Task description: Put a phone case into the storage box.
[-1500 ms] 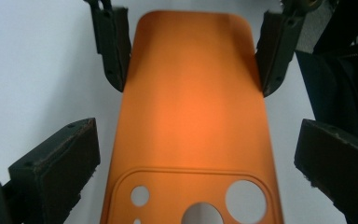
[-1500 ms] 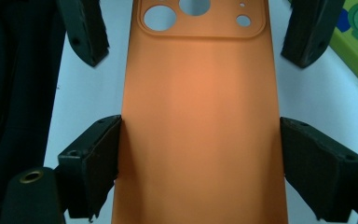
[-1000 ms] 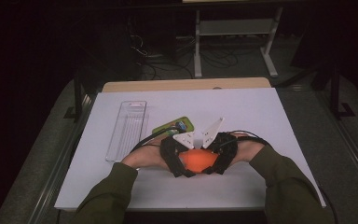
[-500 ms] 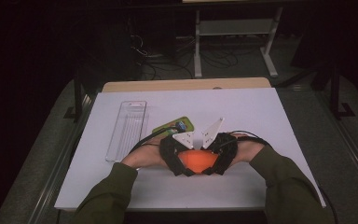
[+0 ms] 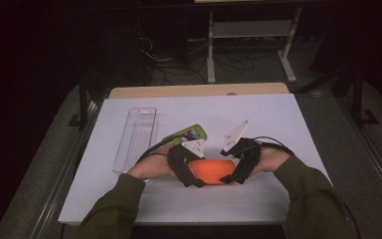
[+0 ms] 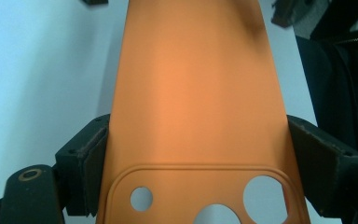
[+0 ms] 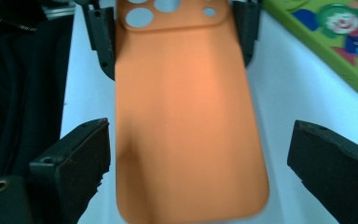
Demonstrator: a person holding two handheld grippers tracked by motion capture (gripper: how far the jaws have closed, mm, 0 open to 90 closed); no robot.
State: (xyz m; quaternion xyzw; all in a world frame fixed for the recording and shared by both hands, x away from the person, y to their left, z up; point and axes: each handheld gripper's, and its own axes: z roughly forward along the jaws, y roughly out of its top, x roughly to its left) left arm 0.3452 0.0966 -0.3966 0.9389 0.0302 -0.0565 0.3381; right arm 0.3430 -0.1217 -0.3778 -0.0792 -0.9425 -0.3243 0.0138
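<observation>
An orange phone case (image 5: pixel 210 171) lies flat on the white table top between both hands, near the front edge. My left gripper (image 6: pixel 196 154) is shut on its camera-hole end, with the pads pressed against both long edges of the case (image 6: pixel 196 84). My right gripper (image 7: pixel 200 154) straddles the plain end of the case (image 7: pixel 186 116). Its jaws have just been opening, and its pads stand apart from both edges. In the right gripper view, the left gripper (image 7: pixel 173 32) clamps the far end. In the high view, the left gripper (image 5: pixel 191 174) and right gripper (image 5: pixel 234 172) face each other.
A green phone case with a clown picture (image 5: pixel 186 134) lies just behind the hands, also seen as the green case (image 7: pixel 335 32) beside the orange one. A clear plastic tray (image 5: pixel 137 137) lies at the left. The white table top (image 5: pixel 288 124) ends close in front of the forearms.
The right gripper has drawn slightly to the right, so more of the orange case shows between the two hands. The left hand has stayed where it was.
</observation>
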